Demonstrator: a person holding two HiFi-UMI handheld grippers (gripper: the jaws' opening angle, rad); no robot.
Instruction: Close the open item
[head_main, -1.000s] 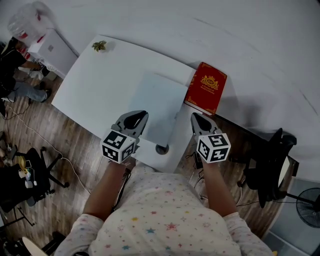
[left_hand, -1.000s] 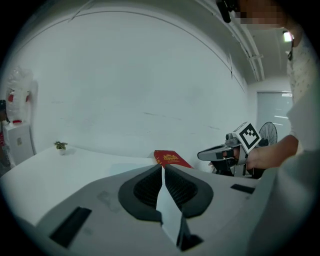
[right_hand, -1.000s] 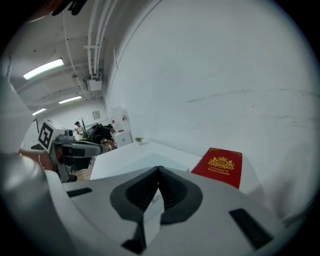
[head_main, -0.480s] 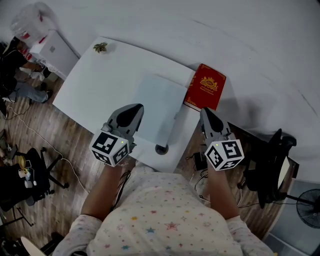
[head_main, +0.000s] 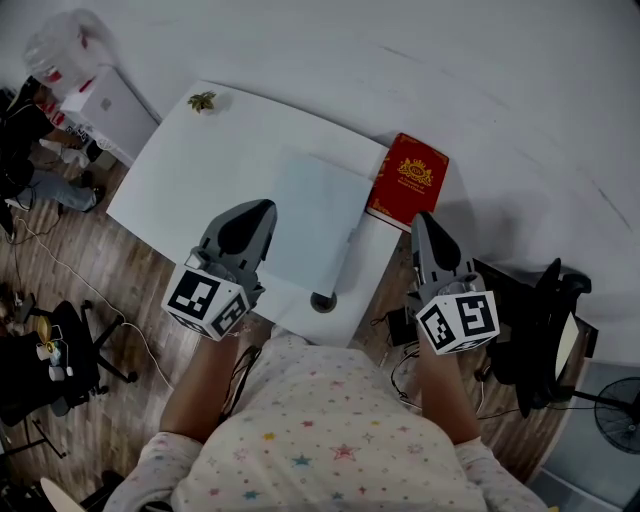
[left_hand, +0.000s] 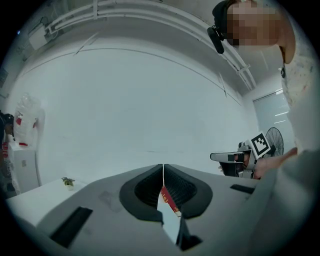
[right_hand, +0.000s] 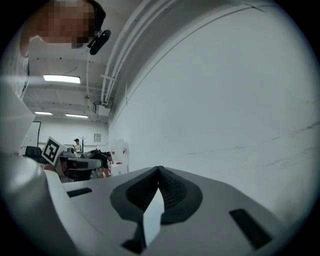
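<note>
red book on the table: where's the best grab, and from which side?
Likely best: pinch the red book across its thickness at its near edge, coming in low from the right with the right gripper. It lies flat and closed at the table's far right corner, so only an edge gives a bite. That gripper's jaws are shut and must open first.

Overhead camera, two low ones
Head view looks steeply down on the worktop (head_main: 190, 170); both gripper views face level toward the same wall (left_hand: 150, 100)
</note>
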